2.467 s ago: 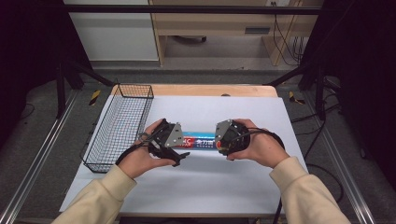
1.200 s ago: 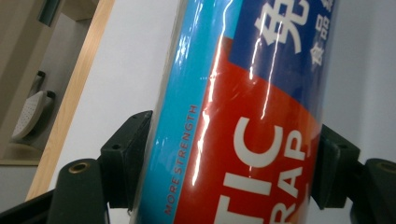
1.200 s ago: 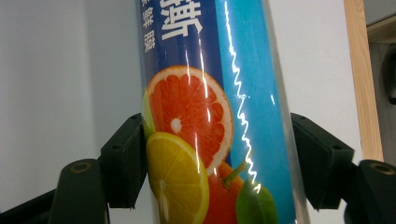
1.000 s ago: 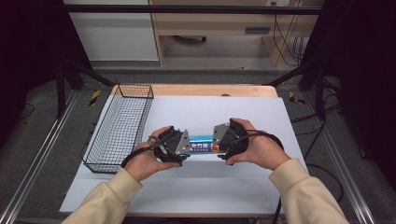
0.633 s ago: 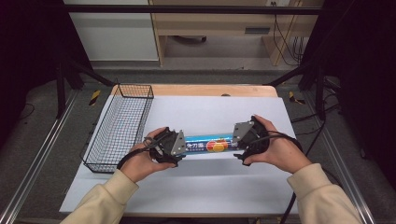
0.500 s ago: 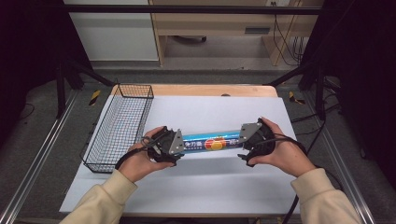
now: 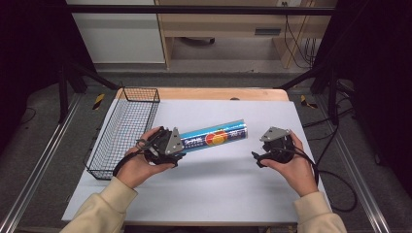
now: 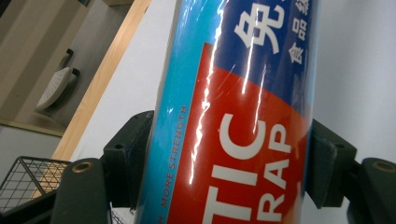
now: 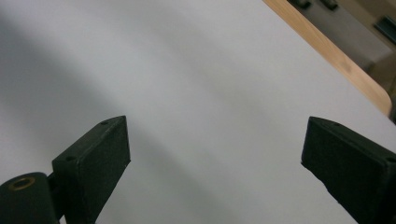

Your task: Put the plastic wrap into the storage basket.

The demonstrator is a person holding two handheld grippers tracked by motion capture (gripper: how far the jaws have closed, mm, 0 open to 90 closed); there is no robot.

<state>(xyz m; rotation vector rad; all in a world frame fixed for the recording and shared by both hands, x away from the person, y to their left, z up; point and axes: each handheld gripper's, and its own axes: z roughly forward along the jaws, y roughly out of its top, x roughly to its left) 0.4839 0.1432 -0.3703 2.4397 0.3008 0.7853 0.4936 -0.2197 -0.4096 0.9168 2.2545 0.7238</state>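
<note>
wrap roll [image 7: 214,138]: blue tube with a red-orange patch, lying across the white table cover [image 7: 214,194], far end tilted toward the back right; the print reads "TIC RAP" and "MORE STRENGTH" in the left gripper view [image 8: 233,116]
roll ends: near end sits in the left gripper, far end is free, nothing touching it
left gripper [image 7: 177,148]: clenched on the wrap roll, 2 black jaws pressed on opposite sides of the tube, jaws have just been closing a bit further
left hand [image 7: 143,162]: wrapped round the gripper body, cream sleeve behind it
right gripper [image 7: 256,158]: released, jaws spread wide with bare white cover between them [image 9: 215,140], have just eased in slightly; well apart from the roll, off to its right
right hand [image 7: 291,162]: holds the gripper just above the cover, cable trailing off right
wire basket [image 7: 124,131]: black mesh, at the cover's left edge, just beside the left hand
table edge [image 7: 204,93]: wood strip showing beyond the cover at the back
</note>
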